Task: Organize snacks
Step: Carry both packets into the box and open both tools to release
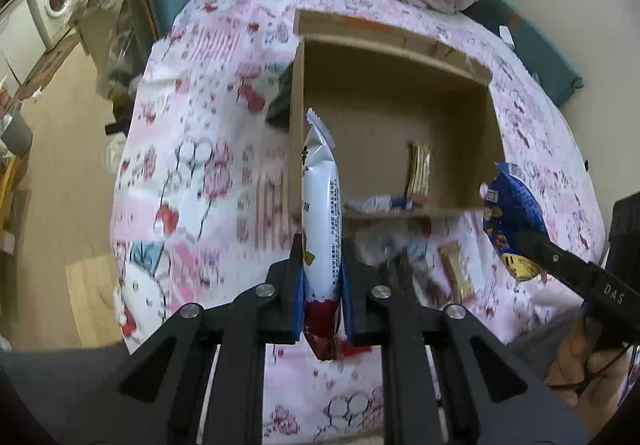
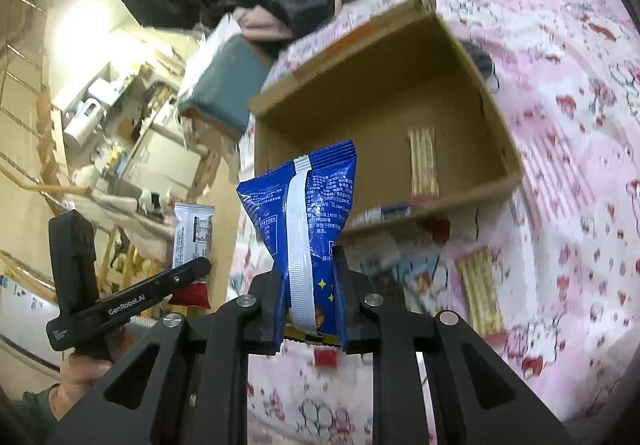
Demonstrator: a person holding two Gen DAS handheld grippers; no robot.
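The patterned bedsheet (image 1: 192, 173) carries an open cardboard box (image 1: 396, 101), its flat brown floor already holding a gold bar (image 1: 419, 169). The left gripper (image 1: 322, 257) is clamped on a glossy white pack (image 1: 322, 205), the right gripper (image 2: 308, 285) pinches a crinkly blue bag (image 2: 304, 201); both hang before the box, probably for dropping in.

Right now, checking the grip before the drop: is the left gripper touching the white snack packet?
Touching. The left wrist view shows the left gripper closed on the white snack packet, both fingers pressing its sides.
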